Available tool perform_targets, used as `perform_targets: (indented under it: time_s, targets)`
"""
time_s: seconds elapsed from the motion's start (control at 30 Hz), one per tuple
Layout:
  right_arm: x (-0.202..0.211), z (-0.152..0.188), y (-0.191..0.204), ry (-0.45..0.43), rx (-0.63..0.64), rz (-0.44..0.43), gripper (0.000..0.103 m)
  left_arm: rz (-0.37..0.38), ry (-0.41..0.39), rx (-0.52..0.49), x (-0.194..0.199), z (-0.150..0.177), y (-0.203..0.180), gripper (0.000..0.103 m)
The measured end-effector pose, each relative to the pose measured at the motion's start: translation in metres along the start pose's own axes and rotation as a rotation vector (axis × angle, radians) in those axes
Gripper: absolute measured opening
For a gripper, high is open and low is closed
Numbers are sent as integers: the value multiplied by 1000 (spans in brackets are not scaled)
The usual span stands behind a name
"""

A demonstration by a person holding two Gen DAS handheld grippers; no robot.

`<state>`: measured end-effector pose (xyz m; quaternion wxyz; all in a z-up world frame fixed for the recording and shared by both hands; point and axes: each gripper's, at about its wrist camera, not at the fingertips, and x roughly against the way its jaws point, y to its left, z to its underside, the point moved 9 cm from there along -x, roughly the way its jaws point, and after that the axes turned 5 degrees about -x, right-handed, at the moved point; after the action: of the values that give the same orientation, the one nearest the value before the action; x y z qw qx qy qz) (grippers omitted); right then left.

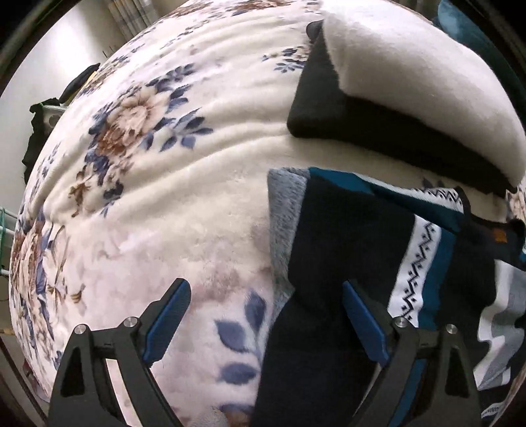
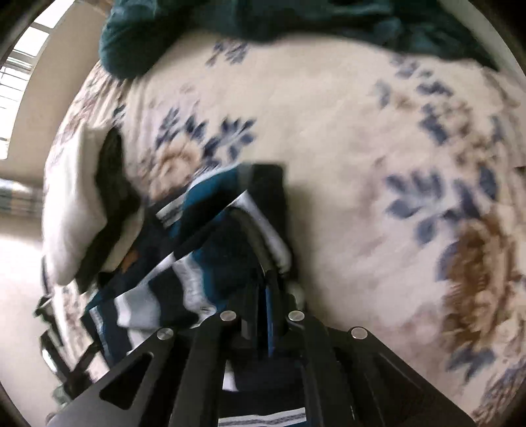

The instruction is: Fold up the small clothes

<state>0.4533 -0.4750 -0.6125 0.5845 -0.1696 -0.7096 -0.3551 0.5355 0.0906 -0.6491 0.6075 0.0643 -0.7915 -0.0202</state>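
Gripping a fold of a navy, teal and white striped garment [image 2: 210, 262], the right gripper [image 2: 268, 295] is holding its two fingers pressed nearly together, with the cloth bunching up between them and hanging in loose folds to its left. The right wrist view is blurring with motion, so finer detail of the pinch cannot be told.

The left gripper [image 1: 266, 315] is hovering with its blue-padded fingers [image 1: 167, 322] spread wide apart and nothing between them. Its right finger is sitting over the dark navy part of the same garment [image 1: 345, 262], while its left finger is sitting over bare blanket.

The garment is lying on a cream fleece blanket [image 1: 171, 203] printed with blue and brown flowers, which is covering the whole surface. A white band with a black zigzag pattern [image 1: 417, 272] is running across the garment, and a grey fuzzy edge [image 1: 282, 210] is showing along its left side.

Just beyond the garment, a folded stack is resting on the blanket: a cream fleece piece [image 1: 411, 82] lying on top of a black piece [image 1: 361, 131]. At the blanket's far edge in the right wrist view, a dark teal bundle of cloth [image 2: 230, 29] is lying heaped.
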Motion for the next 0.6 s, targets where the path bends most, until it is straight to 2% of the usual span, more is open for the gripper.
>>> perform_targets:
  time_s: [0.07,0.13,0.17,0.2,0.27,0.33,0.4,0.47,0.53,0.57,0.6]
  targets:
    - [-10,2,-8,51,18,67,3,5,9,3,8,0,-1,93]
    - [-16,6,-11,100,22,115,4,13,-20,-8,25,-3,-5,93]
    - [-16,7,-9,119,23,145,13,25,-44,-27,38,-3,-13,93]
    - [-11,6,-8,113,31,186,29,45,-71,-61,54,-3,-26,93]
    - [15,2,10,-1,67,247,41,73,-97,-107,70,-3,-48,93]
    - [34,4,35,-96,113,228,41,111,-101,-185,78,-1,-82,93]
    - [37,17,69,-118,171,160,48,112,-103,-237,75,-4,-101,93]
    - [20,32,99,-73,232,137,49,120,-82,-282,66,-7,-122,93]
    - [-17,48,120,66,272,69,49,122,-53,-312,45,-21,-114,93]
    - [-46,53,126,149,266,73,49,117,-43,-330,38,-22,-120,93]
    - [-61,53,126,185,271,80,48,108,-34,-352,31,-23,-125,93]
